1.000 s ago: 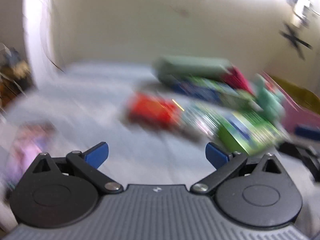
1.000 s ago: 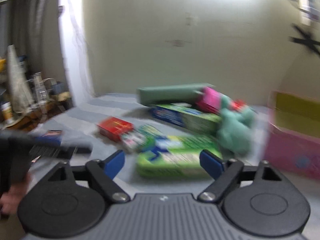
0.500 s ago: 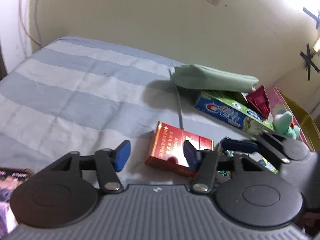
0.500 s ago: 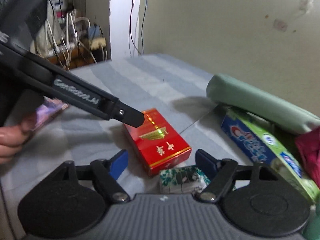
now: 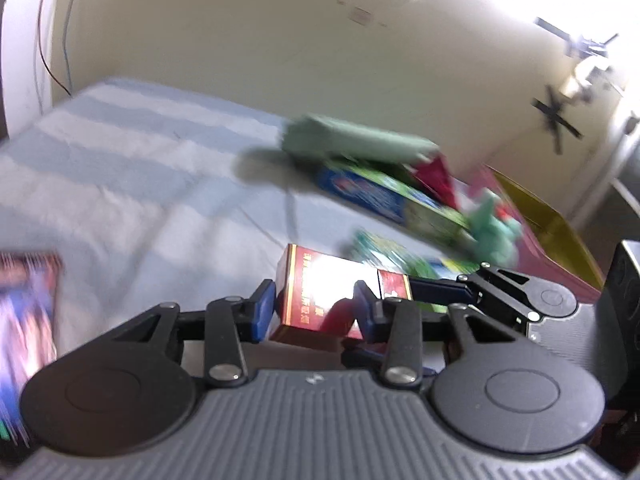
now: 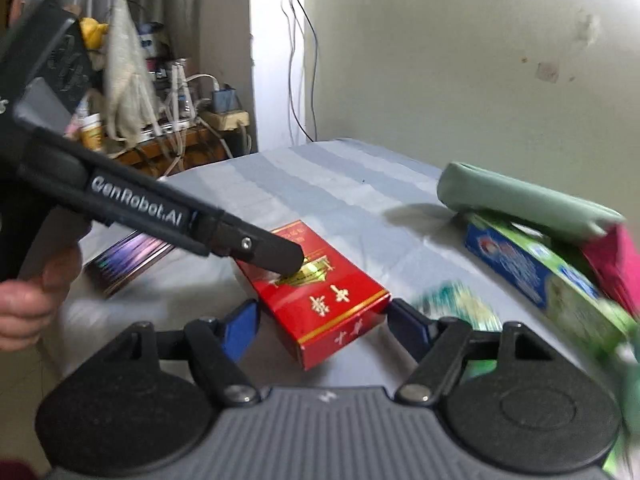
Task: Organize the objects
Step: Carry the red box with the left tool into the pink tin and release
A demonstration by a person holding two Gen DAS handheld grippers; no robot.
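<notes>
A red cigarette box [image 5: 320,296] lies on the blue striped sheet [image 5: 132,184]; it also shows in the right wrist view [image 6: 320,292]. My left gripper [image 5: 314,312] has its blue pads on both sides of the box, closed on it. My right gripper [image 6: 320,324] is open, its pads either side of the box's near end, apart from it. The left gripper's finger [image 6: 276,256] rests on the box top in the right wrist view. The right gripper's finger [image 5: 440,285] reaches in from the right.
A pile at the right holds a green pouch [image 6: 520,200], a toothpaste box [image 6: 532,264], a red item [image 6: 616,268] and a teal plush [image 5: 492,232]. A pink and yellow bin [image 5: 552,236] stands behind. A dark packet [image 6: 124,260] lies at the left. A cluttered desk [image 6: 172,136] stands beyond.
My left gripper has narrowed and closed around the red box. My right gripper has moved closer to the box's near end, still open.
</notes>
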